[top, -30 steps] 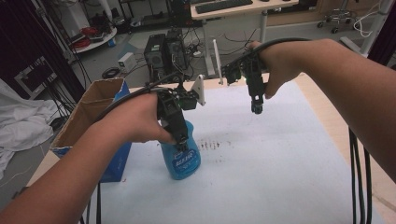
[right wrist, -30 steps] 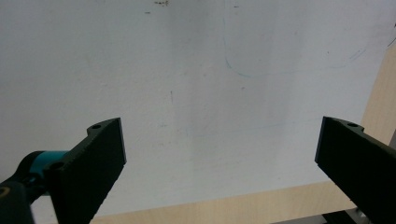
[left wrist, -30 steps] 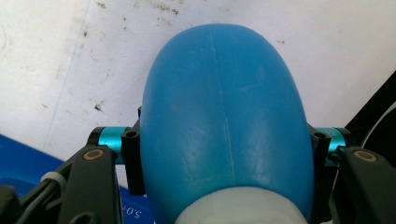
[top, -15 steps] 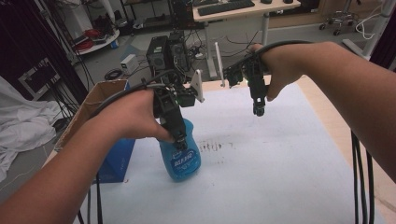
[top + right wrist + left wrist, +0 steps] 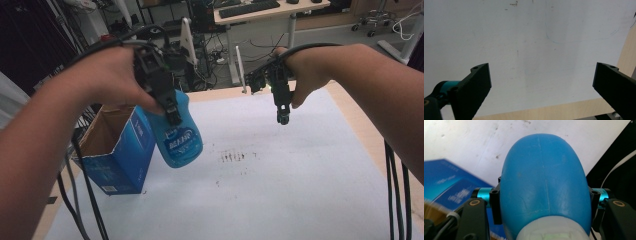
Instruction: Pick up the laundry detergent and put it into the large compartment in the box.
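While the left claw (image 5: 172,112) pinches the blue bottle (image 5: 179,132) by its sides just below the pale cap, the bottle hangs clear of the tabletop (image 5: 280,185), tilted, right beside the open cardboard box (image 5: 117,150). In the left gripper view the two black jaws press against the bottle's (image 5: 544,180) flanks, with the blue side of the box (image 5: 446,187) below and to one side. This looks like the carry step: the bottle is off the white surface and seems headed for the box. Next the bottle would need to travel over the box's open top and go down inside before the grip lets go; its rounded, smooth body could slip if the pinch eases too soon. What can be seen of the box's brown inside holds nothing; its floor is hidden. Spread wide and holding nothing, the right claw (image 5: 283,117) hovers above the bare tabletop (image 5: 529,45), well apart from the bottle.
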The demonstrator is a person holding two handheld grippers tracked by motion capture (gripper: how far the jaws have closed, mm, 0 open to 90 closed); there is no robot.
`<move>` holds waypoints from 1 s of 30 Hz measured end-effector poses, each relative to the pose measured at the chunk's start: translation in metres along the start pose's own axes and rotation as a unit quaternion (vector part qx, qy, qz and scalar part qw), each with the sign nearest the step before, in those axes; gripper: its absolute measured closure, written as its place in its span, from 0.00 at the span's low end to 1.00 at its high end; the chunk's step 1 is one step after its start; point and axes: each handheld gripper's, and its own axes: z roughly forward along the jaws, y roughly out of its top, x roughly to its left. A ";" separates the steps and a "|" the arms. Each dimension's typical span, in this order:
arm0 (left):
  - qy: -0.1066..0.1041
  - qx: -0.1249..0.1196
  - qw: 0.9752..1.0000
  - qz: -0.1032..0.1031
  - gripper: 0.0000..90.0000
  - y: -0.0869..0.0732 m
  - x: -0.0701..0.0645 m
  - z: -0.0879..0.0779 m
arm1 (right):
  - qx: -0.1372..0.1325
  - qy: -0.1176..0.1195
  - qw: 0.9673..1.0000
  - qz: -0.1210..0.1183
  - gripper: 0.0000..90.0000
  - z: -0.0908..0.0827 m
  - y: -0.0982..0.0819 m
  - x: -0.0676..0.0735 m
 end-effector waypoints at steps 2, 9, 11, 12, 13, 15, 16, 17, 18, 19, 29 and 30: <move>-0.005 -0.004 1.000 -0.011 0.42 -0.008 0.005 -0.014 | 0.000 0.000 1.000 -0.007 0.01 0.000 -0.001 0.001; 0.007 -0.004 0.999 -0.034 0.42 -0.035 0.018 -0.054 | 0.004 0.001 1.000 -0.006 0.01 0.002 -0.006 0.001; 0.013 0.002 0.998 -0.059 0.42 -0.050 0.028 -0.070 | 0.000 0.002 1.000 -0.004 0.01 0.000 -0.007 0.001; 0.012 0.001 0.998 -0.066 0.42 -0.053 0.030 -0.072 | 0.000 0.002 1.000 -0.005 0.01 -0.001 -0.006 0.001; 0.010 0.000 0.997 -0.074 0.42 -0.057 0.033 -0.075 | 0.000 0.004 1.000 -0.004 0.01 -0.001 -0.006 0.001; 0.007 -0.011 0.996 -0.093 0.42 -0.064 0.039 -0.079 | -0.002 0.003 1.000 -0.007 0.01 -0.001 -0.005 0.002; 0.007 -0.011 0.996 -0.093 0.42 -0.064 0.039 -0.079 | -0.002 0.003 1.000 -0.007 0.01 -0.001 -0.005 0.002; 0.005 -0.014 0.994 -0.108 0.42 -0.072 0.046 -0.082 | 0.000 0.004 1.000 -0.008 0.01 -0.001 -0.004 0.003; 0.003 -0.019 0.993 -0.120 0.42 -0.075 0.049 -0.083 | 0.001 0.006 1.000 -0.005 0.01 -0.001 -0.003 0.004; 0.003 -0.019 0.993 -0.120 0.42 -0.075 0.049 -0.083 | 0.002 0.005 1.000 -0.008 0.01 -0.001 -0.003 0.004; 0.010 -0.007 0.983 -0.181 0.42 -0.103 0.090 -0.082 | 0.005 0.008 1.000 -0.005 0.01 0.001 0.001 0.003; 0.010 -0.008 0.982 -0.189 0.42 -0.105 0.093 -0.081 | 0.003 0.009 1.000 -0.009 0.01 0.002 0.002 0.002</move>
